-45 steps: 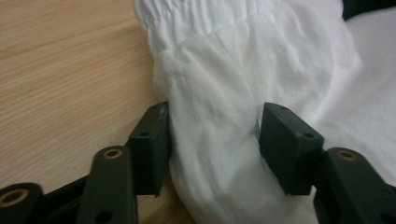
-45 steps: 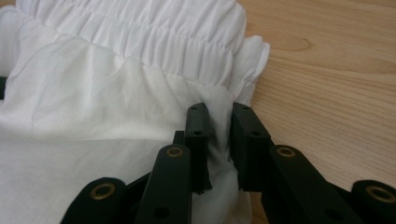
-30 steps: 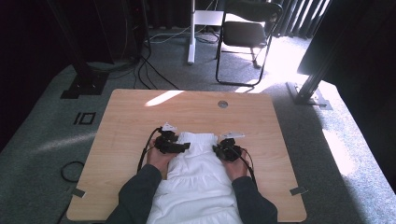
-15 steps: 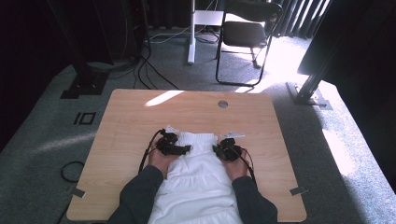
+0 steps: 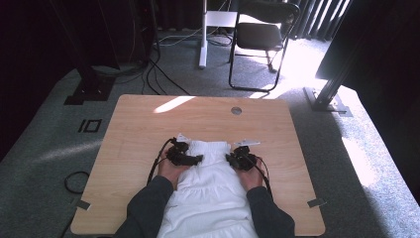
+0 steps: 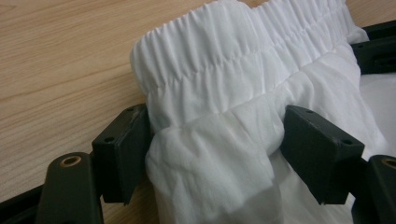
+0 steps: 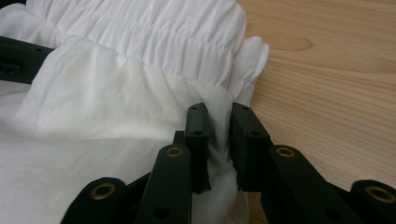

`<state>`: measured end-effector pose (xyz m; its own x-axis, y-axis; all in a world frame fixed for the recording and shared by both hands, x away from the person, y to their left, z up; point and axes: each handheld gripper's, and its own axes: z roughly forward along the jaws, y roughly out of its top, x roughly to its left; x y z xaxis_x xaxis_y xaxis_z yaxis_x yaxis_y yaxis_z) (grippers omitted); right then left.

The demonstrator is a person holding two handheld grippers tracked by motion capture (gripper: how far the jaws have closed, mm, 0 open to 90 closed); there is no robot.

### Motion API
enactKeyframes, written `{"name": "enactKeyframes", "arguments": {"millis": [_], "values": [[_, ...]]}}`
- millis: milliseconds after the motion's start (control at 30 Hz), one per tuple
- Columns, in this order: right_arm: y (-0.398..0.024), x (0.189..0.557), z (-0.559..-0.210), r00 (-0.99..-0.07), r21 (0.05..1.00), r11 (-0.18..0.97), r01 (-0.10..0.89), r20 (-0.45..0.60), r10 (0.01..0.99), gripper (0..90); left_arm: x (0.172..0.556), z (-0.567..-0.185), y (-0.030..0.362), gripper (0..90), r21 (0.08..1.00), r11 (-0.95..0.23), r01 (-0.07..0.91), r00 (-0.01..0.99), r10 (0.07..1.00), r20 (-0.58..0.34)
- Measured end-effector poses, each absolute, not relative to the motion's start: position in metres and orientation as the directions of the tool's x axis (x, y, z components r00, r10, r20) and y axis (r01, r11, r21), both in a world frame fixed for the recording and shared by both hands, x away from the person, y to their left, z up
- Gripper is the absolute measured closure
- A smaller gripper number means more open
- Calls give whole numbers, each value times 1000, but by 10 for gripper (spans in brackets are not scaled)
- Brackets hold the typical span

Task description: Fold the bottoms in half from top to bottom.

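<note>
A light wooden table (image 5: 148,148) takes up the middle of the high view, with grey carpet (image 5: 44,163) around it. A dark folding chair (image 5: 262,34) stands at the upper centre, and black cables (image 5: 163,74) trail across the floor at the upper left. A small round grey cap (image 5: 236,110) sits in the tabletop near its far edge.

A white garment (image 5: 210,188) with a gathered elastic waistband lies in the lower middle of the table, its waistband toward the far side and its lower part running off the bottom of the frame between the person's dark sleeves (image 5: 146,208).

The left gripper (image 5: 190,159) sits at the left end of the waistband. In the left gripper view its jaws stand wide, with a bunched fold of the garment (image 6: 224,140) filling the gap between them; the cloth touches both pads (image 6: 123,149).

The right gripper (image 5: 232,158) sits at the right end of the waistband. In the right gripper view its jaws are nearly together and pinch a thin fold of the garment's (image 7: 116,102) edge just below the waistband.
</note>
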<state>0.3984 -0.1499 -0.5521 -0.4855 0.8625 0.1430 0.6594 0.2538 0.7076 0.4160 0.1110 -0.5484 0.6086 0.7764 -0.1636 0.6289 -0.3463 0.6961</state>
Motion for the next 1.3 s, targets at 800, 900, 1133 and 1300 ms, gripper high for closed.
{"name": "enactKeyframes", "arguments": {"millis": [800, 900, 1133, 1300], "values": [[-171, 416, -531, -489, 707, 180, 684, 261, 833, 239, 406, -545, 98, 651, 675, -455, 580, 652, 756, -51], [-175, 415, -523, -486, 734, 131, 666, 293, 824, 244, 406, -545, 98, 646, 676, -455, 579, 652, 757, -49], [-151, 423, -542, -451, 625, 260, 736, 165, 877, 181, 407, -545, 96, 632, 680, -449, 580, 647, 761, -50], [-140, 418, -543, -449, 615, 321, 720, 60, 891, 305, 407, -545, 97, 538, 675, -443, 590, 641, 766, -58]]}}
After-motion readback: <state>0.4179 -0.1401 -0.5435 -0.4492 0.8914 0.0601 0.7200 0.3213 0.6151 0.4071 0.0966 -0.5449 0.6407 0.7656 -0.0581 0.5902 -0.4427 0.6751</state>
